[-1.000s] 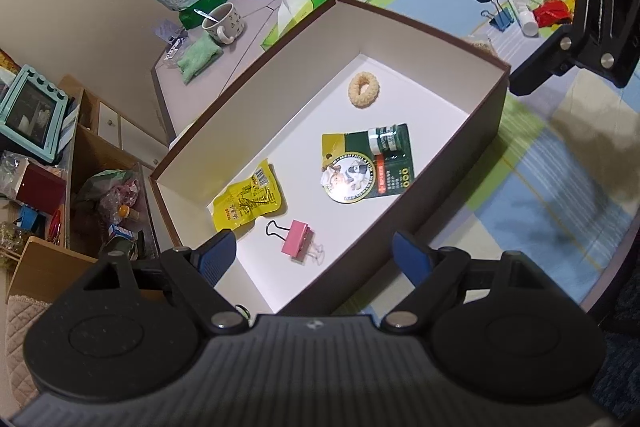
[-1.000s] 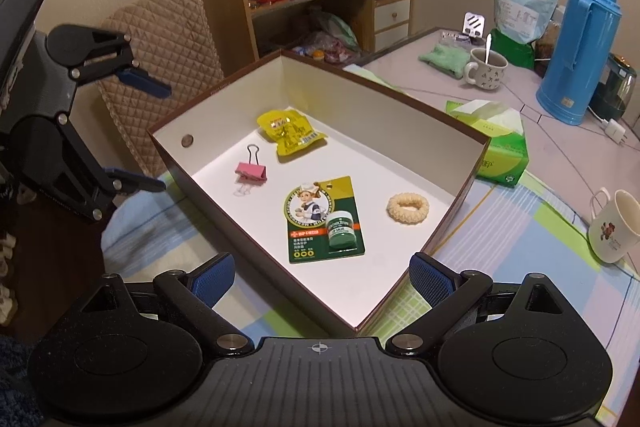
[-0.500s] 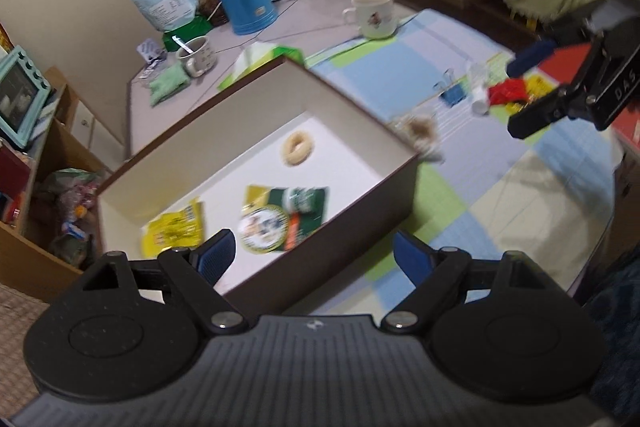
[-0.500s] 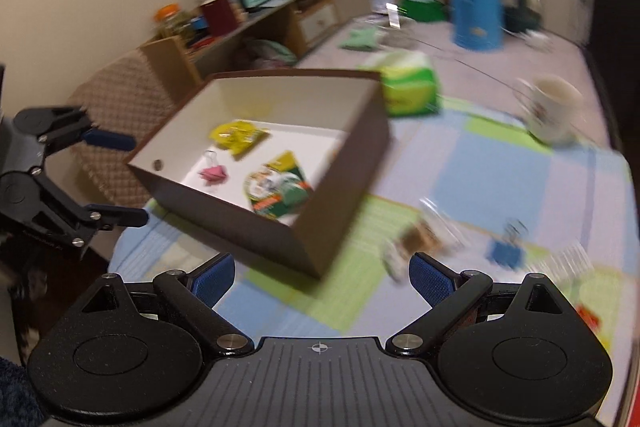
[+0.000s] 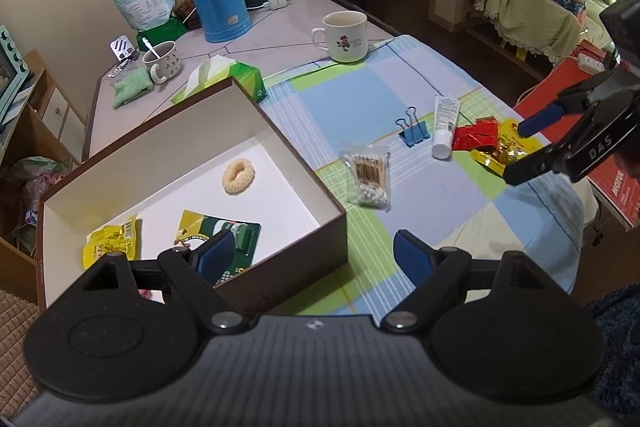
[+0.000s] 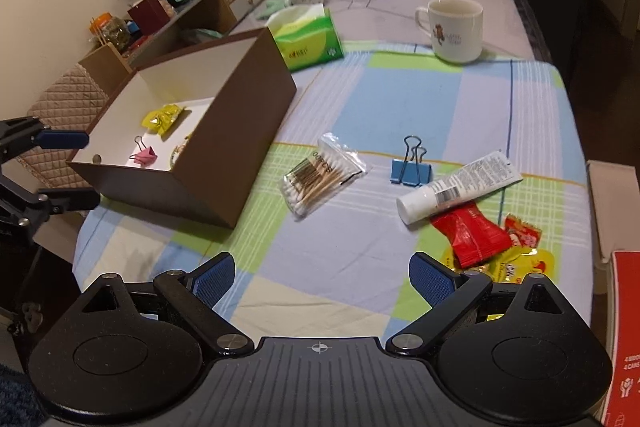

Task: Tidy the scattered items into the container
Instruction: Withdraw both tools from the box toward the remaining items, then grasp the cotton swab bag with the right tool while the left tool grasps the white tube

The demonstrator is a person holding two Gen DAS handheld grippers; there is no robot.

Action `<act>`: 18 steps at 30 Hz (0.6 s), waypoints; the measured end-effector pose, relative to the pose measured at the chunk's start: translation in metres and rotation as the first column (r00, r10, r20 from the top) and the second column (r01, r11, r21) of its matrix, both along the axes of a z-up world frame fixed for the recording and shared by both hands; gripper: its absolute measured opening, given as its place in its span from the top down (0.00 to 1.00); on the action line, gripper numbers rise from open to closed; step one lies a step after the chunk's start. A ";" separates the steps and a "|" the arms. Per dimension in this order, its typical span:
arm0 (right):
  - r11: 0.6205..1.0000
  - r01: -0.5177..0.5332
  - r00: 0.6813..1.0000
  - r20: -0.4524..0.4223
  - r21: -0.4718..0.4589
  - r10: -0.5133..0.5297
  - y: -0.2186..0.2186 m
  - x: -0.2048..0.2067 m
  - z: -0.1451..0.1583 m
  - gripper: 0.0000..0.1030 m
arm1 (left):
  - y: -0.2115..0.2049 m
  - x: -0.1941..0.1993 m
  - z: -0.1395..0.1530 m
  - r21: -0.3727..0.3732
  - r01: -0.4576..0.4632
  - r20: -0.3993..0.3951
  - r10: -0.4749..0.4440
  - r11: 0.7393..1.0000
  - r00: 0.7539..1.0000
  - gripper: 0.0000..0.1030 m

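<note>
Both sets of jaws apart and empty. Left gripper held over the near corner of the box; right gripper low over the cloth, aimed at the loose items.

Already in box: ring, yellow sachet, green card, pink clip.

Outstanding on tabletop: swab bag, just beside the box wall; blue clip; tube, its cap end resting against the red packet; further packets beneath and beside the red one.

Recommended procedure for next pick:
- Select the swab bag: nearest to the box and clear of neighbours.
- Align right jaws across the short width of the bag, not along it.
- Lower until fingertips meet the cloth, then close; thin film likely to slip if gripped high.
- Avoid pinching the cloth with the bag.
- Lift clear of the box wall before traversing; release low over bare floor inside.
- Keep left gripper clear of the traverse path.
</note>
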State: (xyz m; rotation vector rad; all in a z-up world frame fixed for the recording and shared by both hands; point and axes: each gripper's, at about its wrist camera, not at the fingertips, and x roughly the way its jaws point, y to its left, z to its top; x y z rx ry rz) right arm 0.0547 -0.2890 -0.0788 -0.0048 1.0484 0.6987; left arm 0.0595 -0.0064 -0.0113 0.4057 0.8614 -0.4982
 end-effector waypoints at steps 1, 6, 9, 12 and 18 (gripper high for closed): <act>1.000 -0.001 1.000 -0.007 -0.001 0.001 0.006 0.003 -0.003 0.06 | 0.001 0.002 0.000 0.003 -0.003 -0.001 0.003 1.000 1.000 0.19; 0.999 0.019 0.999 -0.034 -0.027 -0.019 0.037 0.023 -0.022 0.07 | 0.013 0.020 -0.003 0.013 -0.020 -0.011 0.020 1.000 1.000 0.19; 0.998 0.050 0.997 -0.059 -0.037 -0.052 0.052 0.035 -0.035 0.07 | 0.022 0.034 -0.005 0.011 -0.016 -0.014 0.016 1.000 1.000 0.19; 0.995 0.093 0.991 -0.090 -0.037 -0.096 0.063 0.049 -0.046 0.07 | 0.032 0.049 -0.006 0.010 -0.006 -0.015 0.006 1.000 1.000 0.19; 0.986 0.157 0.978 -0.130 -0.052 -0.162 0.076 0.067 -0.062 0.07 | 0.051 0.087 -0.011 0.003 0.001 -0.029 -0.001 1.000 1.000 0.19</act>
